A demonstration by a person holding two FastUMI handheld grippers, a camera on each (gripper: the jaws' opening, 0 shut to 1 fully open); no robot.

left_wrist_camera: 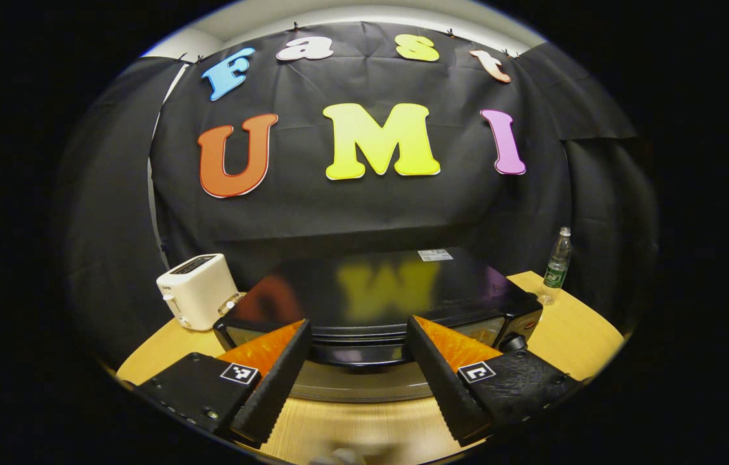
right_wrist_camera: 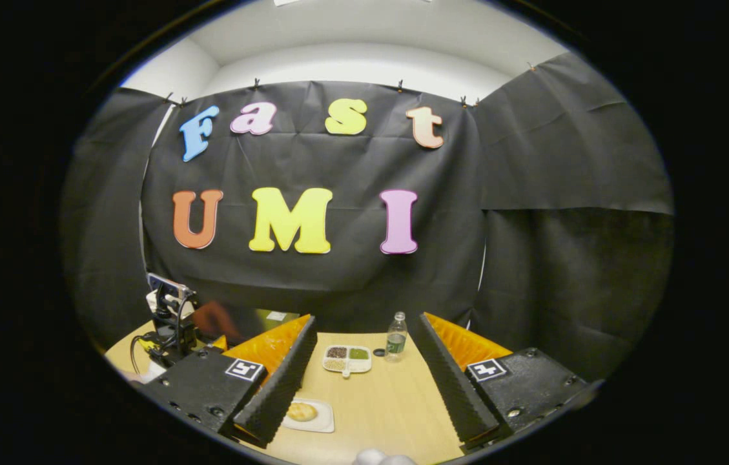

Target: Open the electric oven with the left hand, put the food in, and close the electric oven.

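Black-draped booth, wooden worktop: electric oven sits shut at lower centre of the left gripper view.
Left gripper hovers wide open, empty, just before its door; best closed squarely on the handle. Right gripper, open and empty, frames the food on its plate.

Bright even light, glossy oven top reflecting, fisheye-bent edges.

Your left gripper view looks down close over the electric oven, dead ahead between the jaws. Your right gripper view sits farther back; both share the water bottle (and the tabletop).
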